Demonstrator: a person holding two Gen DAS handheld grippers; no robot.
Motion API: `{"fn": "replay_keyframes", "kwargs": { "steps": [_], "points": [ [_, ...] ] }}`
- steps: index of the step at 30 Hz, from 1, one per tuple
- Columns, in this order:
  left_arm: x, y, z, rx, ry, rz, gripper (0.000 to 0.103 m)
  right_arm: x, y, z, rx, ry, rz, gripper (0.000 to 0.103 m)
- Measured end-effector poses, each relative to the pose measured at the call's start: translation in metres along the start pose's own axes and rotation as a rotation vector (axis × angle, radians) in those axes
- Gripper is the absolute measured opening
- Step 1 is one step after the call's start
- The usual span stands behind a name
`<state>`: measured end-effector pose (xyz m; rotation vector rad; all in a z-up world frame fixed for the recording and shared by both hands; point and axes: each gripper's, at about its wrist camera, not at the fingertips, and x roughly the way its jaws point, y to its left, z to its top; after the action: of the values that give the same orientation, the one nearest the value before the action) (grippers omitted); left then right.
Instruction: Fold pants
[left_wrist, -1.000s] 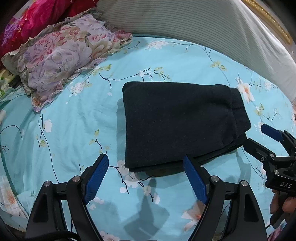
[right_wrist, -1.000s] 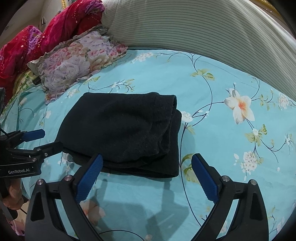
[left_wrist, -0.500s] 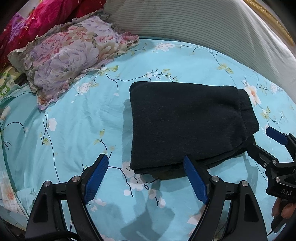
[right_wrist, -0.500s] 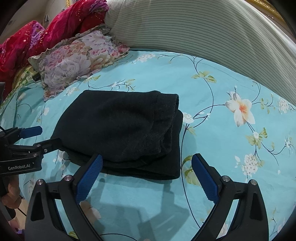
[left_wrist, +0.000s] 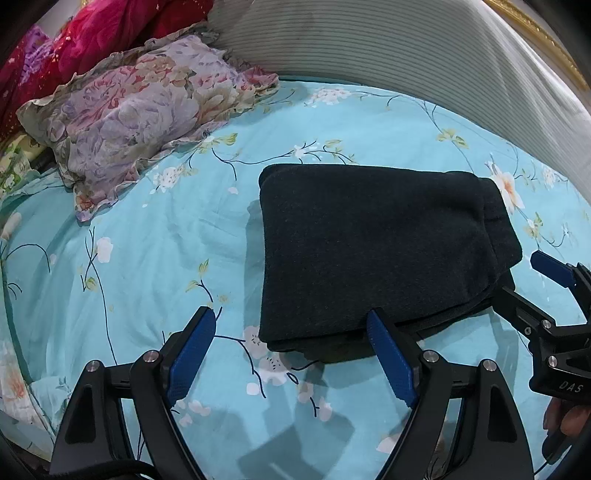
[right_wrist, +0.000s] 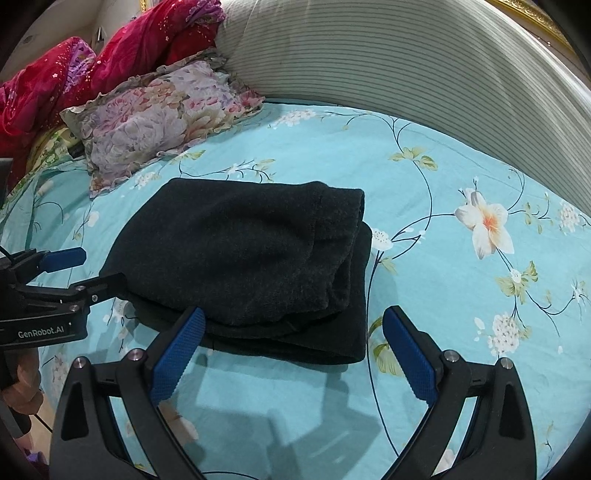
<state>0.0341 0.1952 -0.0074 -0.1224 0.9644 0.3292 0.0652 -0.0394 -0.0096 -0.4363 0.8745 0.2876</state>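
Observation:
The black pants (left_wrist: 369, 251) lie folded into a compact stack on the turquoise floral bedsheet (left_wrist: 166, 251); they also show in the right wrist view (right_wrist: 251, 258). My left gripper (left_wrist: 291, 354) is open and empty, just short of the stack's near left corner. My right gripper (right_wrist: 291, 350) is open and empty, just short of the stack's near right corner. Each gripper shows at the edge of the other's view: the right one (left_wrist: 535, 284) by the stack's right side, the left one (right_wrist: 92, 269) by its left side.
A floral ruffled pillow (left_wrist: 140, 110) lies at the back left, with a red quilt (right_wrist: 92, 59) behind it. A striped grey-white headboard cushion (left_wrist: 406, 55) runs along the back. The sheet spreads right of the pants (right_wrist: 461, 240).
Both grippers have drawn back slightly from the folded stack and shifted a little; the pants appear a bit farther right and lower in the left view. Both stay open.

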Motion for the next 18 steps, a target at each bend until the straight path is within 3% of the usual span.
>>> {"fn": "replay_keyframes", "kwargs": {
  "steps": [18],
  "points": [
    [0.0003,0.0012,0.0007,-0.003,-0.005,0.002,0.085,-0.0004,0.0025,-0.0007,-0.001,-0.006,-0.001,0.097]
  ]
}}
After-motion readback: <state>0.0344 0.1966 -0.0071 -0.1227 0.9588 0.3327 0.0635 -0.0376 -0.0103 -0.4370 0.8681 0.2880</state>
